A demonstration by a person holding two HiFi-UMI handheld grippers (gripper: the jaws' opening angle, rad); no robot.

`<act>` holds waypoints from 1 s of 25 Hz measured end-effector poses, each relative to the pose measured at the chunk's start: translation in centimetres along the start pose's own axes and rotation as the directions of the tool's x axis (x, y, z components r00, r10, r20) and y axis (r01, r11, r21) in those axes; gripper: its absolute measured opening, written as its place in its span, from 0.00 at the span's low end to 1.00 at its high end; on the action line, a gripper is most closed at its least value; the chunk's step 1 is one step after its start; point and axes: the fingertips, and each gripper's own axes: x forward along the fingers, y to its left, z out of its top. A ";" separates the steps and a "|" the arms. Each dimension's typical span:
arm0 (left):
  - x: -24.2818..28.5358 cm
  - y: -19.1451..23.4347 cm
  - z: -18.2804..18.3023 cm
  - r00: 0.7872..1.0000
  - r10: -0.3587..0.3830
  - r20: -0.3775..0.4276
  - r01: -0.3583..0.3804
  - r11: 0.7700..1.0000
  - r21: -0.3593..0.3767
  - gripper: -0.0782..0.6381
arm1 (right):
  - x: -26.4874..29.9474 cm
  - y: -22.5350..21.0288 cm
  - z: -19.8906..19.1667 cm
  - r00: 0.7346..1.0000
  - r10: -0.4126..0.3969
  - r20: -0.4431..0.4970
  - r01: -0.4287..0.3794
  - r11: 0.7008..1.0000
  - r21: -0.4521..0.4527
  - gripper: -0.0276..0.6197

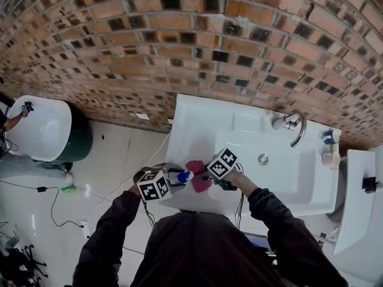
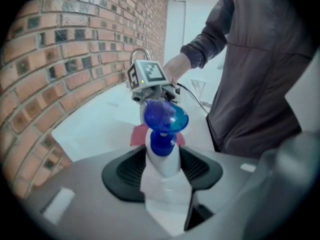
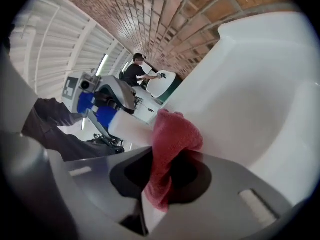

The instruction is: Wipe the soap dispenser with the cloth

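Two tight grips at the sink [image 1: 299, 178]: left gripper [image 2: 162, 170] on soap dispenser [image 2: 163, 146], right gripper [image 3: 161, 173] on cloth [image 3: 174, 141].

Washroom: I am looking at a white washbasin [image 1: 299, 178] with chrome tap [image 1: 294, 126] against a brick wall [image 1: 179, 40], tiled floor [image 1: 114, 160].

The white sink [image 1: 287, 172] bowl is wide and bare, with lots of room. The tap [image 1: 292, 127] stands at the back by the brick wall [image 1: 179, 40]. At the front rim the left tongs [image 1: 178, 177] and right tongs [image 1: 206, 177] leave little room between them.
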 end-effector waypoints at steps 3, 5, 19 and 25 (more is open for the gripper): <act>0.1 0.1 0.0 1.000 0.010 0.000 -0.010 1.000 -0.008 0.42 | 0.7 -0.8 -0.7 0.996 -0.070 -0.060 0.068 0.997 -0.044 0.15; 0.2 0.2 0.0 1.000 0.027 -0.009 -0.027 1.000 -0.009 0.42 | 0.6 -0.9 -0.7 0.990 -0.113 -0.082 0.105 0.990 -0.094 0.15; -1.6 0.7 -1.3 0.920 0.373 -0.118 -0.390 0.896 -0.214 0.44 | -3.5 4.3 2.8 0.897 -0.392 -0.206 0.091 0.617 -0.781 0.15; -1.7 0.7 -2.6 0.858 0.472 -0.200 -0.512 0.816 -0.268 0.34 | -3.2 5.9 0.4 0.882 -0.379 -0.280 0.012 0.612 -0.791 0.15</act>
